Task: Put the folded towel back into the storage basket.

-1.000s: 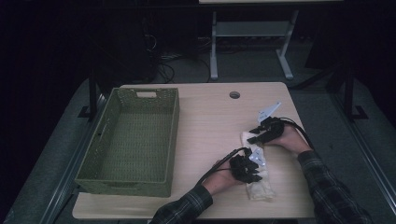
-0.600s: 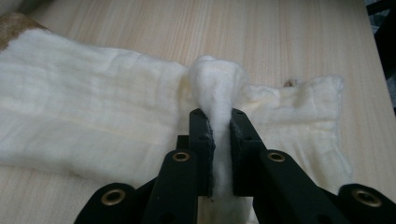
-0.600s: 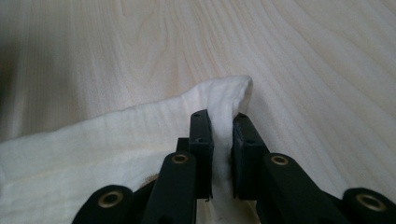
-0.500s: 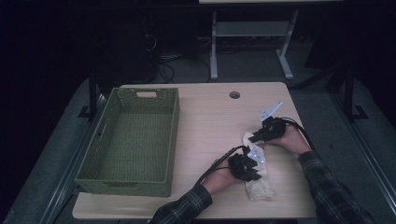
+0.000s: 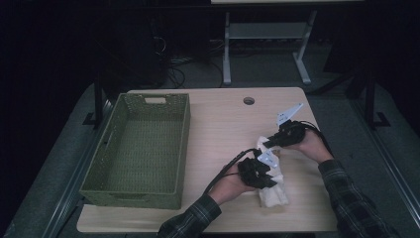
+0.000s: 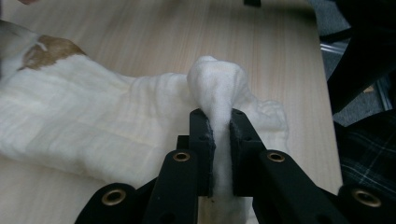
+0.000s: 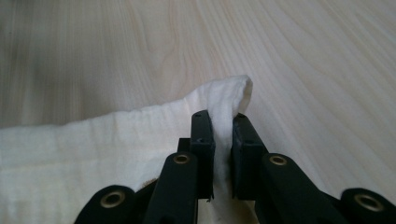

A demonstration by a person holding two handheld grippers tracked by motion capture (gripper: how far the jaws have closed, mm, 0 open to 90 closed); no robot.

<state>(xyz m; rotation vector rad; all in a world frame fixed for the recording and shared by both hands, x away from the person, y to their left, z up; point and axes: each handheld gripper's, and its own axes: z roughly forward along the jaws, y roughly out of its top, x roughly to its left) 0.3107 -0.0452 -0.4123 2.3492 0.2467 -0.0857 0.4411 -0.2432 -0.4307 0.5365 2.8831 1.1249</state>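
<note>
Lifted slightly, left gripper (image 6: 219, 122) and right gripper (image 7: 223, 122) each pinch the white cloth (image 5: 273, 191).

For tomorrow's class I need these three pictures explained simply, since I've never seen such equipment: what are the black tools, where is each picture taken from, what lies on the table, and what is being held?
No robot here: a person at a wooden table holds a hand-operated clamp with two black jaws in each hand. The wide picture comes from a camera fixed above the person, looking forward and down. The two close-ups come from small cameras riding on the clamps, looking along their jaws.

On the table lie a white cloth and, to the left, an empty green woven basket. The cloth has a brown patch at one end.

The left gripper has just been closing and pinches a raised fold of the cloth. The right gripper has done likewise and pinches a cloth edge. Both are shut on the fabric, so the person grips the cloth at two places.
</note>
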